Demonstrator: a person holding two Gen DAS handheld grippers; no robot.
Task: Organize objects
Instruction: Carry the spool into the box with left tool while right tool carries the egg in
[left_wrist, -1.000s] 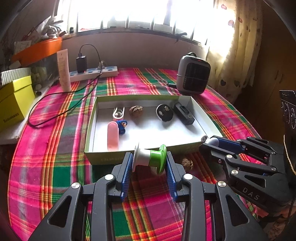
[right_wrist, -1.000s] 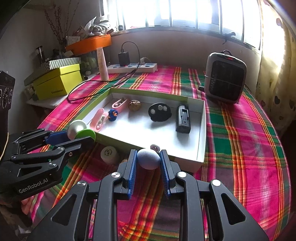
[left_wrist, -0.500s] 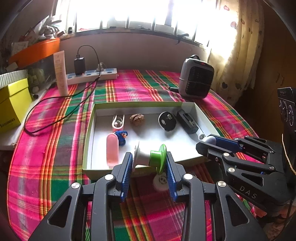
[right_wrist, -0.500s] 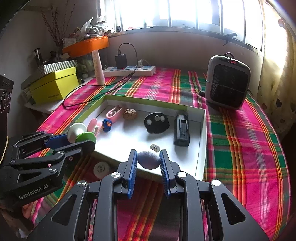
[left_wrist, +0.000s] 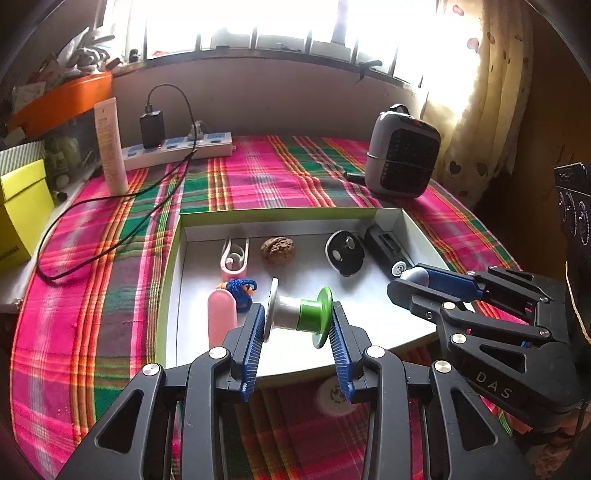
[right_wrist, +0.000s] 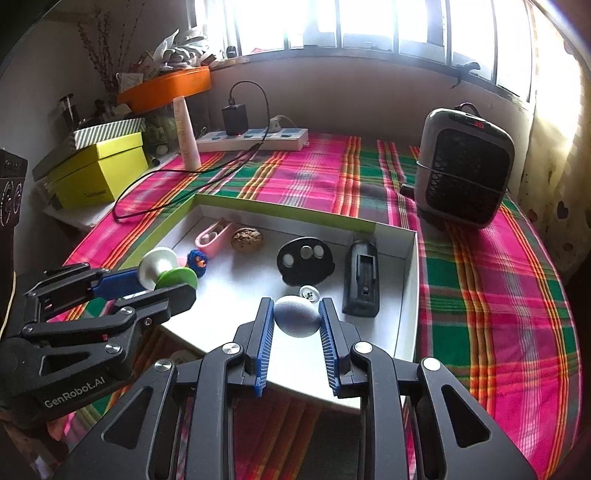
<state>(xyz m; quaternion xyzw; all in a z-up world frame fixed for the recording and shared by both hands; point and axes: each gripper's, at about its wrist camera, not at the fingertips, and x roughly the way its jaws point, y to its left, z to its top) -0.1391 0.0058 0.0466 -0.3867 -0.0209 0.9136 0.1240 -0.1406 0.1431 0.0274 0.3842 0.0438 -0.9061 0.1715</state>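
My left hand-held gripper (left_wrist: 297, 319) clamps the white-and-green spool (left_wrist: 298, 312) crosswise, axis spanning the pads, above the box tray's (left_wrist: 280, 213) near-left floor, while my right hand-held gripper (right_wrist: 296, 319), nearer the tray's right side, pinches the grey ball (right_wrist: 297, 315).

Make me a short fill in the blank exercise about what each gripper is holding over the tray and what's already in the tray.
1. The left gripper is shut on a white and ____ spool.
2. The right gripper is shut on a grey ____.
3. In the tray, the walnut lies beside a ____ clip.
4. Behind the tray stands a grey ____.

Answers: green; ball; pink; heater
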